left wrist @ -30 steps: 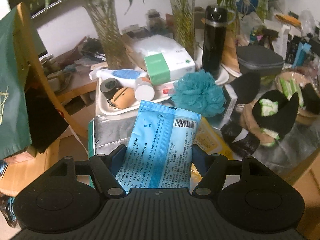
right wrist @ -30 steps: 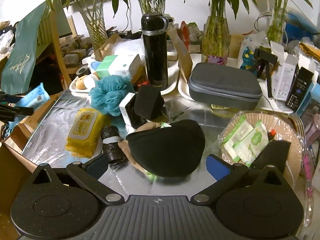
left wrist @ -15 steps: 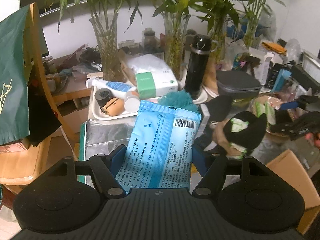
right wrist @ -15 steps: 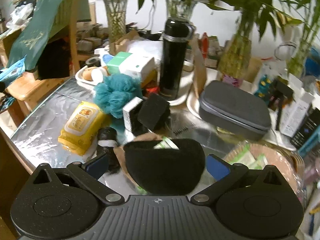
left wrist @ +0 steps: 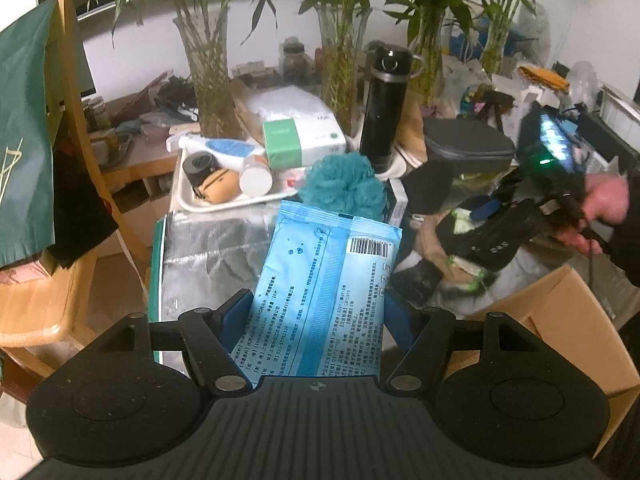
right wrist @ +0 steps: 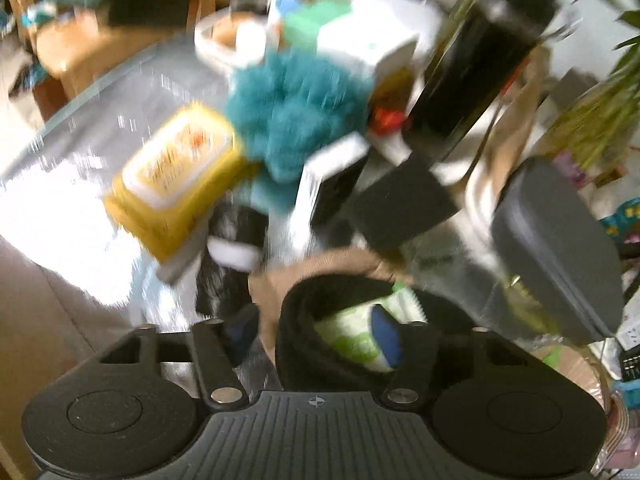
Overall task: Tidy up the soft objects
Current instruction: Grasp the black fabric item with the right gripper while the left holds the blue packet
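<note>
My left gripper (left wrist: 316,312) is shut on a light blue wipes packet (left wrist: 320,280), held above the foil-covered table (left wrist: 208,248). In the blurred right wrist view my right gripper (right wrist: 314,332) hangs over a soft black pouch (right wrist: 320,344) with green-white packets (right wrist: 348,332) inside. Its jaws are closing: one finger is inside the pouch's mouth and the other outside its left wall, a little apart from it. The left wrist view shows that right gripper (left wrist: 492,232) and a person's hand (left wrist: 604,204) at the pouch. A teal bath pouf (right wrist: 296,120), a yellow wipes pack (right wrist: 176,176) and a black sponge (right wrist: 400,204) lie nearby.
A white tray (left wrist: 188,200) of bottles, a green-white box (left wrist: 300,140), a black flask (left wrist: 384,104) and a grey case (left wrist: 468,148) crowd the back among vases of bamboo. An open cardboard box (left wrist: 560,332) stands at the table's near right. A wooden chair (left wrist: 80,120) is on the left.
The right gripper dropped and rolled onto the black pouch, and its jaws narrowed around the pouch's rim. The left gripper drew back a little with the blue packet; the right hand came into its view.
</note>
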Demonstrator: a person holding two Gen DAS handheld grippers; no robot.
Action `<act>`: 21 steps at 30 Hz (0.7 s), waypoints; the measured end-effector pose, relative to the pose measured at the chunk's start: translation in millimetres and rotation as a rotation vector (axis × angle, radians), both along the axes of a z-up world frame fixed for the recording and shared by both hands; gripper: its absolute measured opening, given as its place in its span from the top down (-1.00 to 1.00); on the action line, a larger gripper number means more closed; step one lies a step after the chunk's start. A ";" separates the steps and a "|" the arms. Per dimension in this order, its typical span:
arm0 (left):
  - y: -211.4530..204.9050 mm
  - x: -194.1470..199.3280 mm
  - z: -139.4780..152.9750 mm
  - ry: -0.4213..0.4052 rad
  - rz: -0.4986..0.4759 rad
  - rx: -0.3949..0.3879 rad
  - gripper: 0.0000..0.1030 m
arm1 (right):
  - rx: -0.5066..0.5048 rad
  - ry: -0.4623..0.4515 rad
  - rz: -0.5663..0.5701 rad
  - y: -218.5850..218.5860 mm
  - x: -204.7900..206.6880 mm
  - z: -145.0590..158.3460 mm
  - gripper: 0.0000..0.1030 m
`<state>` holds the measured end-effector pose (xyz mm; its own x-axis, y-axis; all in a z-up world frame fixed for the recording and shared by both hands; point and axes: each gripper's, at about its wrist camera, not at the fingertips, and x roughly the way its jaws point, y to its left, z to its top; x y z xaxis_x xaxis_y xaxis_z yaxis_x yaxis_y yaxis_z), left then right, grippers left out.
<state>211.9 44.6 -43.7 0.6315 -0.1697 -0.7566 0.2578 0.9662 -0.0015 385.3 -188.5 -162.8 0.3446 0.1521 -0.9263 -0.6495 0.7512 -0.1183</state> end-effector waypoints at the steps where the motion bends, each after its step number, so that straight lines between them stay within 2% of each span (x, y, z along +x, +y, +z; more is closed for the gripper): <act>1: 0.2 -2.5 -0.1 0.005 0.002 -0.001 -0.35 | -0.017 0.019 0.002 0.7 0.9 -6.7 0.32; 3: -1.3 -4.0 -0.3 0.013 0.000 -0.002 -0.35 | -0.023 0.060 0.003 0.3 1.0 -15.6 0.56; 7: -5.6 -8.0 0.1 0.023 -0.016 -0.001 -0.35 | 0.043 0.045 -0.044 -8.4 -6.6 -4.5 0.73; 12: -11.1 -13.4 1.0 0.036 -0.034 -0.012 -0.35 | 0.143 -0.018 -0.179 -39.5 -12.7 22.3 0.77; 17: -15.8 -19.4 3.7 0.040 -0.058 -0.029 -0.35 | 0.260 -0.074 -0.275 -73.1 -26.3 45.3 0.78; 21: -19.1 -22.8 6.3 0.038 -0.074 -0.029 -0.35 | 0.353 -0.152 -0.343 -94.9 -39.8 62.7 0.79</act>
<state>189.0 25.5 -37.3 0.5869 -0.2375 -0.7740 0.3281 0.9438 -0.0408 345.4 -283.4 -100.1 0.5566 0.3012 -0.7743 -0.3538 0.9292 0.1070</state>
